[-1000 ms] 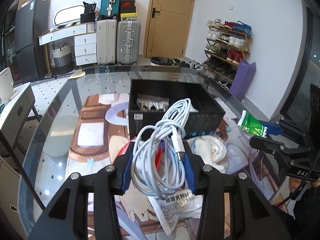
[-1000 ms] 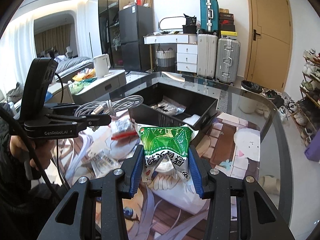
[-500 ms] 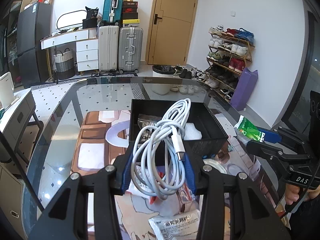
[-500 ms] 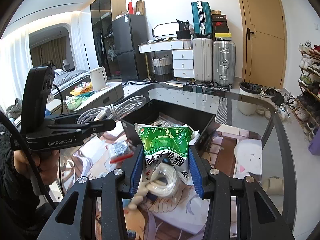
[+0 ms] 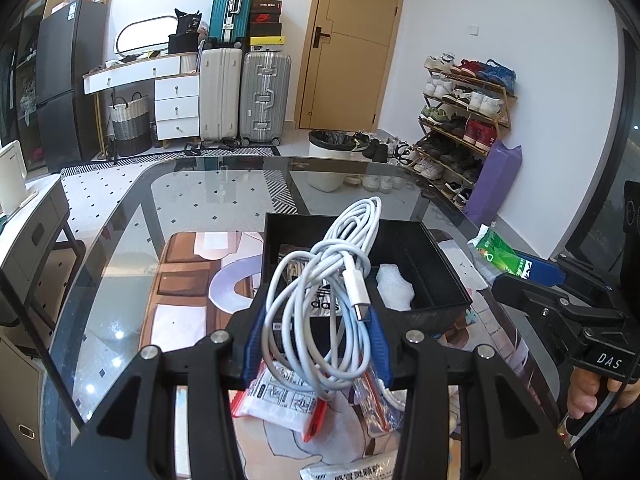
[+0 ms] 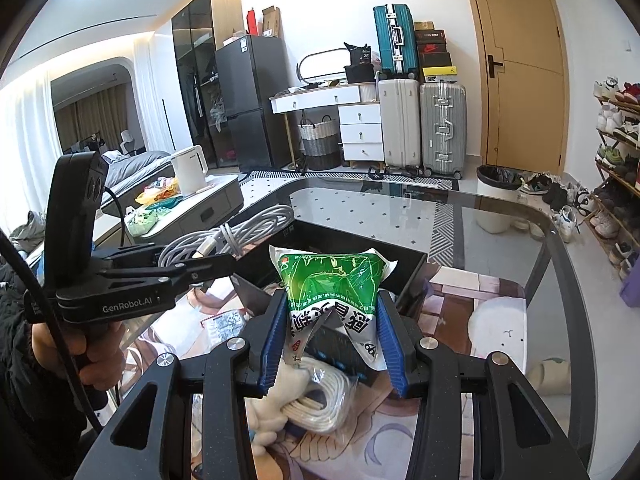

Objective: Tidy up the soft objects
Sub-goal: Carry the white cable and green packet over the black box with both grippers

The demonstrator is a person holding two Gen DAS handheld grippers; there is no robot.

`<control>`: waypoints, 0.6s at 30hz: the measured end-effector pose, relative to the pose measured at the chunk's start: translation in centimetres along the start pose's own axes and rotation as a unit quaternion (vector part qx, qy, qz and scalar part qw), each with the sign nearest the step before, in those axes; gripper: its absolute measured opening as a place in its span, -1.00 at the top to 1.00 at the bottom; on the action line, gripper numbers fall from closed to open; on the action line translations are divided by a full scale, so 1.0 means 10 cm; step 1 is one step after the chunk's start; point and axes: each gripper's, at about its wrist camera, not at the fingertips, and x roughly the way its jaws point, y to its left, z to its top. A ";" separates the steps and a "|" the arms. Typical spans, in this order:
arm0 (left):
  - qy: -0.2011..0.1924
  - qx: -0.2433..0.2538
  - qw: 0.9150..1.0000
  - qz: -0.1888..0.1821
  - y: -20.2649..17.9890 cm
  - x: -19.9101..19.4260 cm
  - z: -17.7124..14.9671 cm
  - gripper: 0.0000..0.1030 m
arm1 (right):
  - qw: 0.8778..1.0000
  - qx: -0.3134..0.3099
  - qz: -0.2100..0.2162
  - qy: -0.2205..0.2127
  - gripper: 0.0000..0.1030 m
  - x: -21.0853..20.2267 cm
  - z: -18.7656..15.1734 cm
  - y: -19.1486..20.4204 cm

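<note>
My left gripper (image 5: 316,344) is shut on a coiled white USB cable (image 5: 320,280) and holds it above the near edge of the open black box (image 5: 440,264). The cable also shows in the right wrist view (image 6: 224,236). My right gripper (image 6: 332,340) is shut on a green and white soft packet (image 6: 332,280), held above the table in front of the box (image 6: 360,236); the packet also shows in the left wrist view (image 5: 500,252). The box holds a white foam piece (image 5: 394,284) and a silvery packet, mostly hidden behind the cable.
On the glass table (image 5: 120,248), a printed mat carries loose soft items: a bagged white rope coil (image 6: 316,400), a red-edged zip bag (image 5: 280,396) and a white printed sachet (image 5: 352,472). The table's far rim (image 6: 400,184) curves ahead.
Both grippers have risen and tilted up, carrying the cable and the green packet; the box now sits lower and nearer in both views. Both grips are unchanged.
</note>
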 end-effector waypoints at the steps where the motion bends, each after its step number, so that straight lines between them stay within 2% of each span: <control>1: 0.001 0.001 1.000 0.000 0.00 0.01 0.01 0.17 | 1.000 0.000 0.000 0.000 0.16 0.01 0.01 0.00; 18: 0.016 -0.002 1.000 0.005 -0.03 0.23 0.10 0.17 | 1.000 0.005 0.005 0.013 0.16 0.35 0.15 -0.03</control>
